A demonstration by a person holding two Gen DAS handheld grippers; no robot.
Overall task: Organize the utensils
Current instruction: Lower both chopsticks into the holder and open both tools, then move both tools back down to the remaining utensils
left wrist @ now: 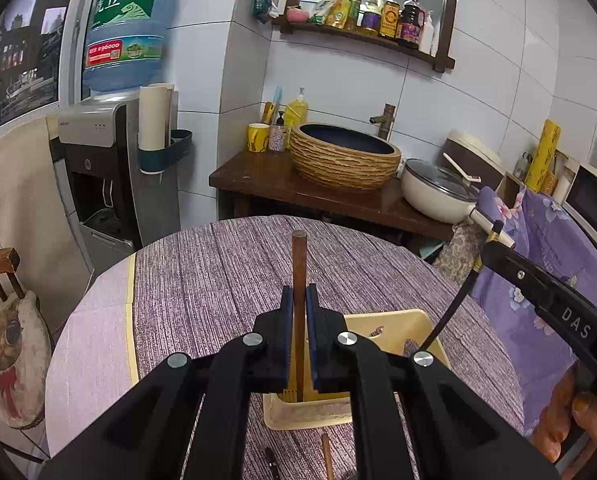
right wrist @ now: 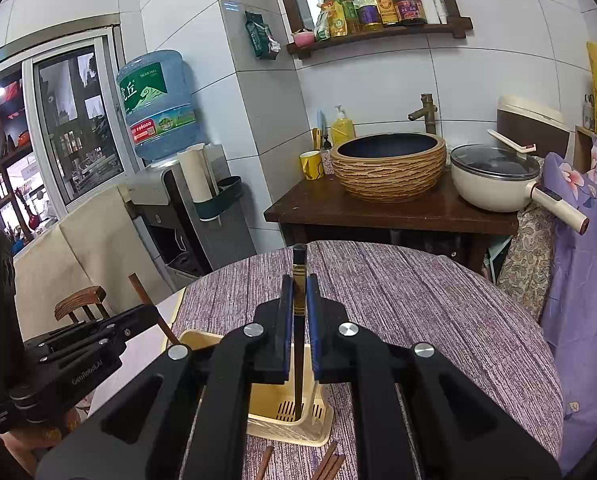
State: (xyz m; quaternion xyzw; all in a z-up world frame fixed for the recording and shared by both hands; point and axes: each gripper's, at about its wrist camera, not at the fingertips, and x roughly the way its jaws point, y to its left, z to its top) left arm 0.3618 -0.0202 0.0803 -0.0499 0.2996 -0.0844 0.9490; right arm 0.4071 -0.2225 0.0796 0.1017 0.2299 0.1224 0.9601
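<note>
Beside cream holder [right wrist: 294,424], loose chopsticks [right wrist: 330,466] on purple tablecloth [right wrist: 438,320].

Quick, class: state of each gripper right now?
Left gripper: shut on a brown chopstick.
Right gripper: shut on a black chopstick.

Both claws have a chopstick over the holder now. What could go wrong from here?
1. The left claw and right claw crowd the same small cream holder; they could knock each other or tip it.
2. The brown chopstick and the dark chopstick already reach into the holder, so pushing further may shove it across the table.
3. Loose chopsticks lie in front of the holder and could get nudged.
</note>
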